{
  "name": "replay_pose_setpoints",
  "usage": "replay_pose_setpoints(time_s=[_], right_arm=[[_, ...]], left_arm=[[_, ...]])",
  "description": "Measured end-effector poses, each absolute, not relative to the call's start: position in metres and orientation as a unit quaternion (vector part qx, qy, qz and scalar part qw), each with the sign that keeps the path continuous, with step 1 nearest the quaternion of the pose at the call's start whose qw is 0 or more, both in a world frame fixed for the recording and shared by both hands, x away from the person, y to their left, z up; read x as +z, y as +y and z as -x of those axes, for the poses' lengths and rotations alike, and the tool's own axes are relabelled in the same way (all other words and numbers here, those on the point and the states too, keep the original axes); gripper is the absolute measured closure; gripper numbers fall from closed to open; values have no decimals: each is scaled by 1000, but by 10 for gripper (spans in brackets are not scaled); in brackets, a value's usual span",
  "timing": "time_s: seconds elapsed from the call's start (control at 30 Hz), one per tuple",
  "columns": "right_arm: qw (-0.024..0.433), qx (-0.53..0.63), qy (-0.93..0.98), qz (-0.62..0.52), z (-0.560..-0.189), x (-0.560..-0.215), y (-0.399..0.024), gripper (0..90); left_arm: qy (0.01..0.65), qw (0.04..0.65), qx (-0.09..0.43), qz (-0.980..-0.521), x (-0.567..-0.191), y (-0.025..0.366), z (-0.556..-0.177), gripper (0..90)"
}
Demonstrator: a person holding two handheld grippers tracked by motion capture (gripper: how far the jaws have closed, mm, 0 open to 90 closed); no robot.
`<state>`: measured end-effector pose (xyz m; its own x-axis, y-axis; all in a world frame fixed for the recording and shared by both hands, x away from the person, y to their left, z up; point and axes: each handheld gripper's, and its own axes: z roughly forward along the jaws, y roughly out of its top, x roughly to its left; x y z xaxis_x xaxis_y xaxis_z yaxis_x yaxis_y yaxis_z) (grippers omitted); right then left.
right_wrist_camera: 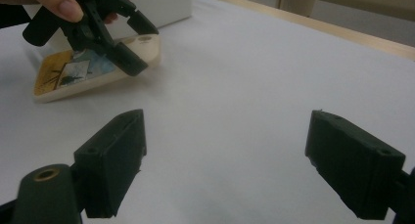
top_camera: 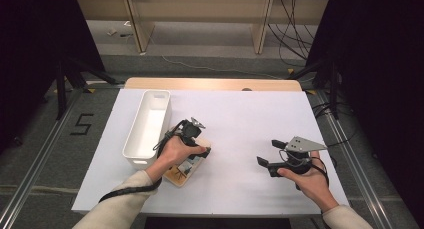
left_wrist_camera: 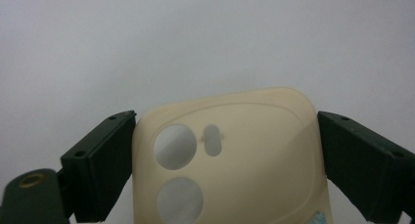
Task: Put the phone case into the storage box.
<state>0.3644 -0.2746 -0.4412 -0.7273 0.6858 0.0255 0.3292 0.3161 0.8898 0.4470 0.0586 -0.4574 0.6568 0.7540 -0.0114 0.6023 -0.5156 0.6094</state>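
Two claws work over the white desk (top_camera: 240,119). Left claw (left_wrist_camera: 225,150) straddles the camera end of a cream phone case (left_wrist_camera: 235,155), its jaws set wide and right against the case's edges; whether the pads actually press I cannot tell. Right claw (right_wrist_camera: 225,160) is released, holding nothing, well apart from the case. A white bin (top_camera: 148,129) sits just beyond the left claw. The case's lower end is cut off.
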Motion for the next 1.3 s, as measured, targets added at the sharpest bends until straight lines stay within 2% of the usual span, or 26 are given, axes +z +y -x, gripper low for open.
replay_pose_setpoints(time_s=[0.83,1.3], right_arm=[[184,490,789,-322,-364,-441,-275,161],[184,490,789,-322,-364,-441,-275,161]], left_arm=[[407,386,190,-806,-424,60,-443,107],[407,414,211,-786,-410,63,-442,109]])
